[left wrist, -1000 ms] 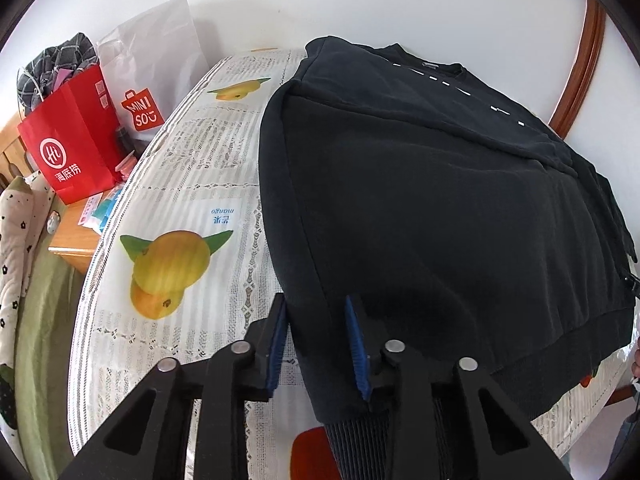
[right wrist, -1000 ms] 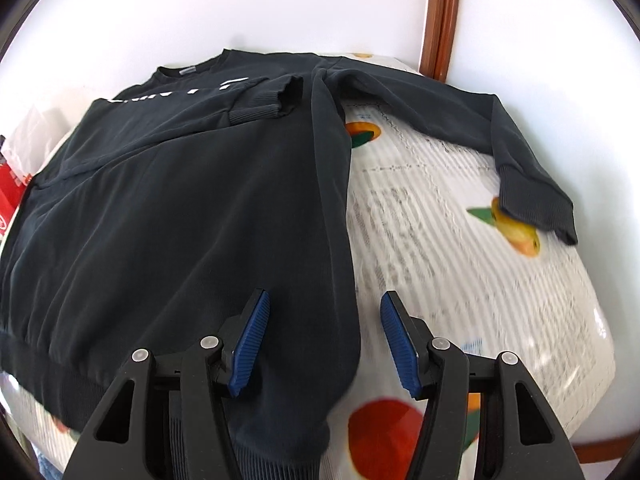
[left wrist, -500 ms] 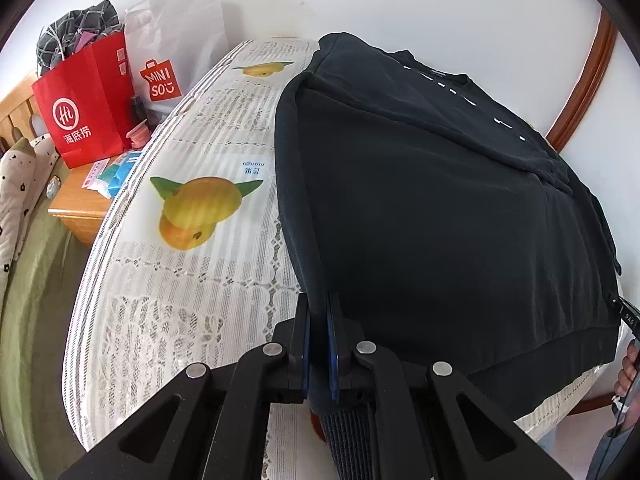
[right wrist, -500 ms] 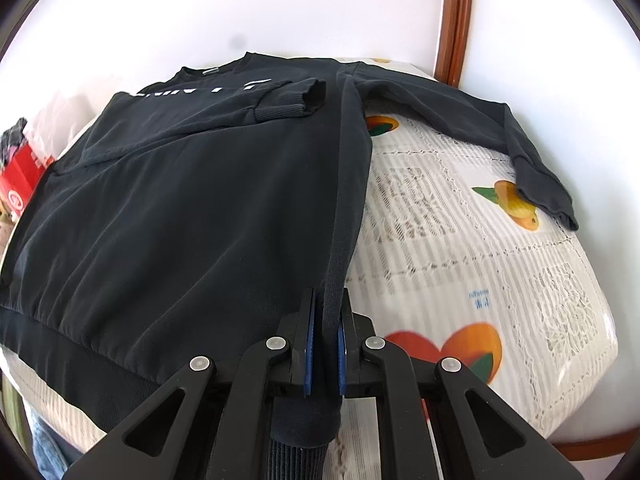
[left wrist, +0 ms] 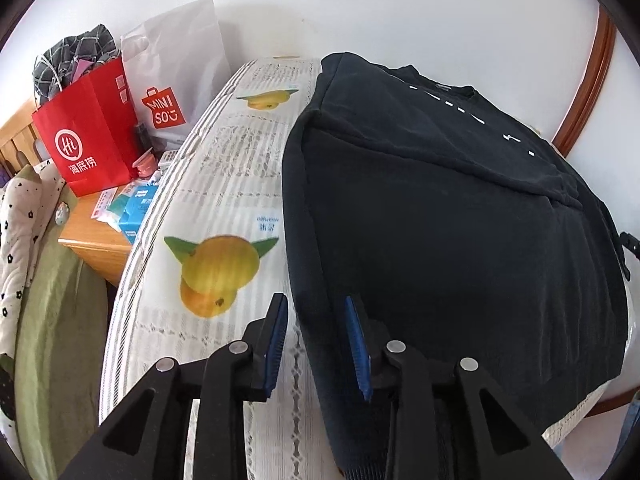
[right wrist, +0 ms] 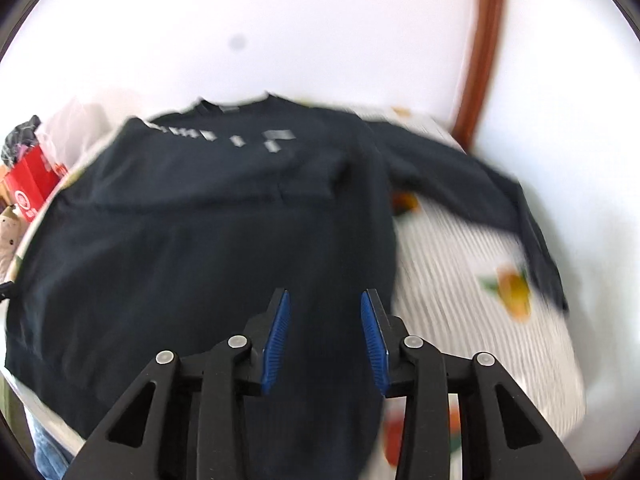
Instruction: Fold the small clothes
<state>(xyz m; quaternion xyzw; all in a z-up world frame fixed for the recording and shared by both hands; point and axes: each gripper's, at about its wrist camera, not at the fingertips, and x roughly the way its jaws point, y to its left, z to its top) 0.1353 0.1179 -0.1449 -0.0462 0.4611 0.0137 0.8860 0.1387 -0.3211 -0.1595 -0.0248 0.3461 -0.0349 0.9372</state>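
A black sweatshirt (left wrist: 460,232) lies flat on a bed with a fruit-print cover (left wrist: 224,208). Its left sleeve is folded across the chest. My left gripper (left wrist: 316,336) is open, its jaws straddling the sweatshirt's left side edge near the hem. In the right wrist view the sweatshirt (right wrist: 208,240) is blurred; its right sleeve (right wrist: 472,184) lies stretched out over the cover (right wrist: 472,304). My right gripper (right wrist: 325,332) is open above the sweatshirt's lower right part, holding nothing.
A red paper bag (left wrist: 86,136) and a white Miniso bag (left wrist: 172,80) stand on a wooden bedside table (left wrist: 96,236) left of the bed, with small boxes. A green quilt (left wrist: 48,320) lies at far left. White wall and a brown wooden frame (left wrist: 588,80) lie behind.
Both grippers were shut on the sweatshirt's side edges half a second ago and have opened, letting go. The right gripper is moving, its view blurred.
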